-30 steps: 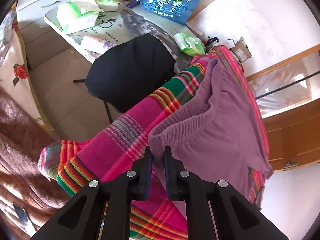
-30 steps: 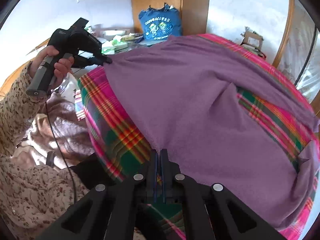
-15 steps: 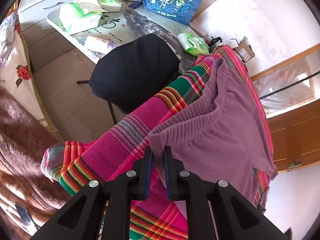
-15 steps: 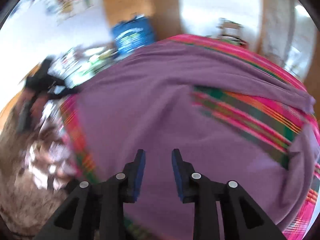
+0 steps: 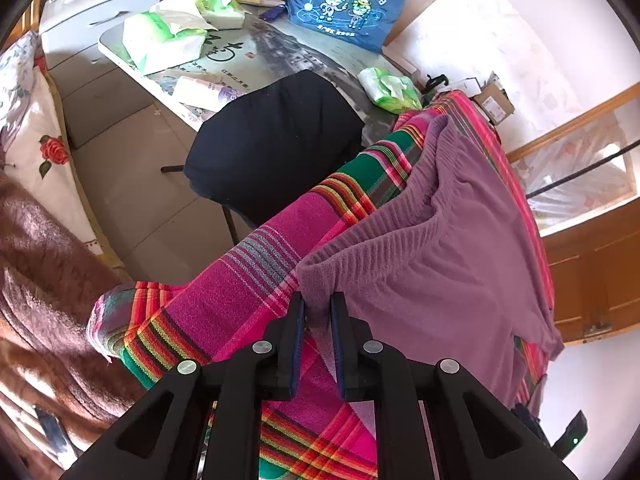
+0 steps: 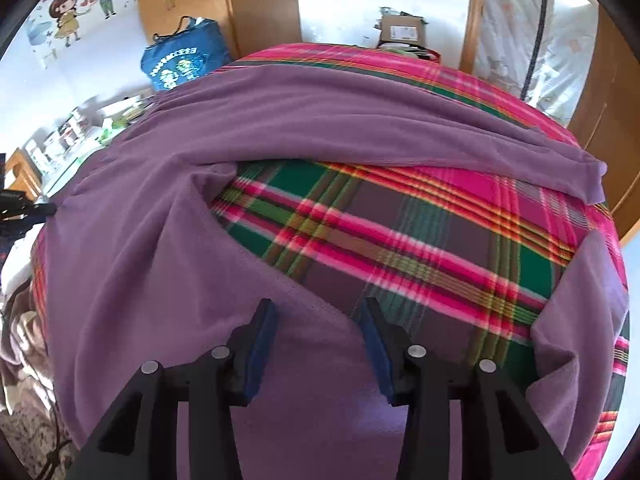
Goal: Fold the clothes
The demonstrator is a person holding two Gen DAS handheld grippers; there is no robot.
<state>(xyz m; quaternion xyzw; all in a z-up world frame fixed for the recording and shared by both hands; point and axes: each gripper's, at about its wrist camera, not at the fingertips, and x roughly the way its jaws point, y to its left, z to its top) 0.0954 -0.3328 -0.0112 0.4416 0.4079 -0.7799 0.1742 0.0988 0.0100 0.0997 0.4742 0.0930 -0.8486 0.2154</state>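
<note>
Purple fleece trousers (image 6: 168, 264) spread flat over a pink-and-green plaid blanket (image 6: 400, 240), ribbed waistband (image 5: 384, 236) nearest the blanket's edge, both legs running away with a wedge of plaid showing between them; left gripper (image 5: 318, 320) angled steeply down at the waistband corner, narrow jaws pinching that purple corner, fabric bunched between the blue pads; right gripper (image 6: 318, 336) tilted down over the near trouser leg, jaws opening wide, hem edge of purple cloth lying in the gap but untouched by either pad, nothing grasped; beyond the blanket's edge, a black chair seat (image 5: 276, 148); past that, a grey table (image 5: 256, 52) scattered with green-and-white tissue packs (image 5: 160, 40); blue printed tote bag (image 5: 348, 0) standing at the table's far end; brown fuzzy blanket (image 5: 44, 280) heaped at far left; cardboard box (image 6: 402, 32) against the white wall behind.
</note>
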